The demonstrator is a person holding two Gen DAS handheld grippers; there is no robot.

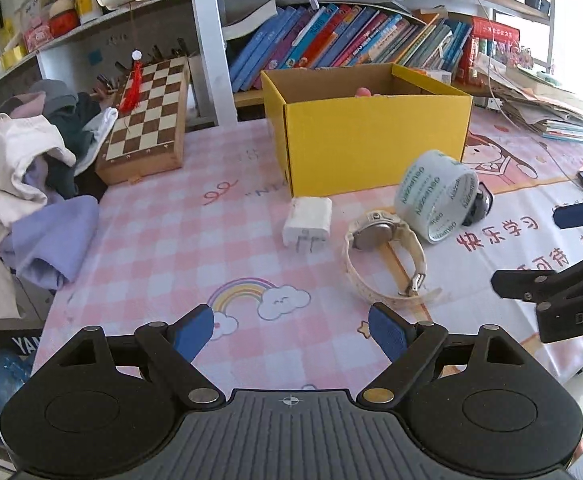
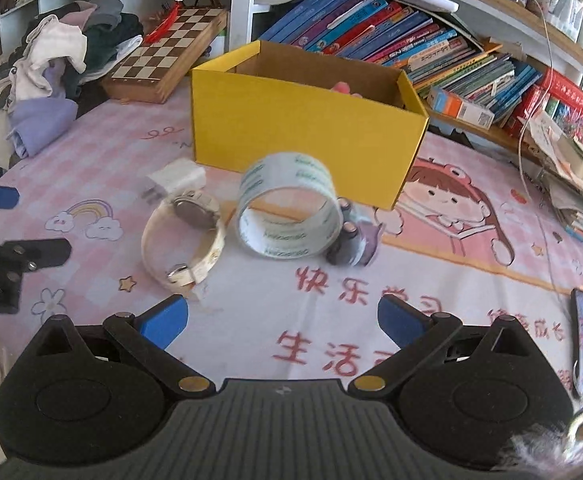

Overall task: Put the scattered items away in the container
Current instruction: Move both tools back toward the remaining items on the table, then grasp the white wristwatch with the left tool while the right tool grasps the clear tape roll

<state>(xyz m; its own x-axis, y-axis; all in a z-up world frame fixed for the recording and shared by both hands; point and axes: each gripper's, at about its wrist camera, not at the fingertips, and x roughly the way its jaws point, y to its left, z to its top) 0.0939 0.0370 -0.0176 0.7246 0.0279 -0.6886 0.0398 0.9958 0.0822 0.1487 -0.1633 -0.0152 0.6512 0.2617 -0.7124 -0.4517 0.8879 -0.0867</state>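
Gripper [image 2: 283, 322] faces tape roll [image 2: 289, 206] hiding a blurred object [image 2: 351, 240].

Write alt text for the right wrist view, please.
An open right gripper hovers over a pink cartoon tablecloth, facing a tape roll, a cream wristwatch, a white charger and small batteries scattered before a yellow cardboard box. Books line the shelf behind.

Both wrist cameras are looking low across the table toward the far bookshelf — the left one sitting further left. Both are taking in the yellow box [image 1: 371, 136] [image 2: 307, 132], tape roll [image 1: 437, 196] [image 2: 289, 206] and watch [image 1: 379, 256] [image 2: 185, 236].
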